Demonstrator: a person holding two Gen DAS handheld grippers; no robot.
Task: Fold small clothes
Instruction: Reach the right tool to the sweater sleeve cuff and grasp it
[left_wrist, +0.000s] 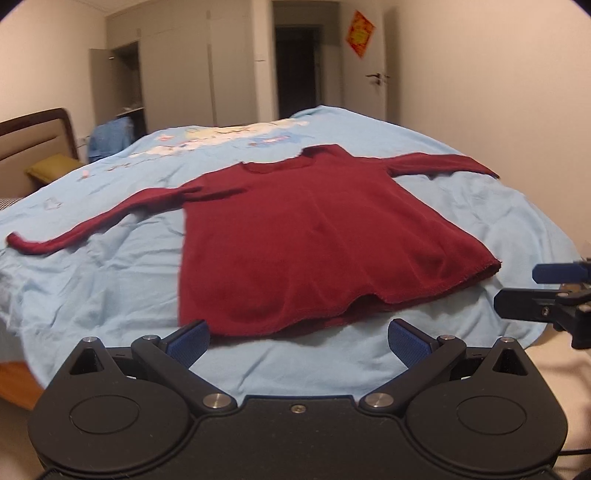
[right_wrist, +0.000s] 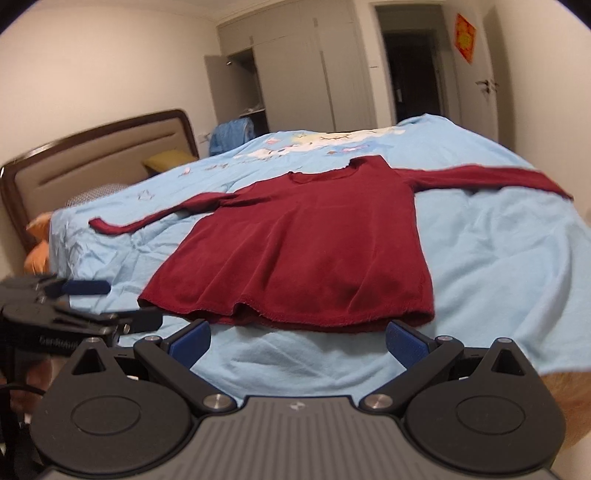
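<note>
Sweater (left_wrist: 314, 236), dark red, lies flat on light-blue bed cover (left_wrist: 110, 266), both sleeves spread out, hem nearest cams. Left gripper (left_wrist: 297, 341) & right gripper (right_wrist: 297, 341): fingers wide apart, empty, just short of hem, no contact w/ fabric.

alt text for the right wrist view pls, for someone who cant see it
A dark red long-sleeved top lies flat, sleeves spread, on a light blue bedsheet. The right gripper hangs open just short of its hem, and the left gripper shows at the left edge.
</note>
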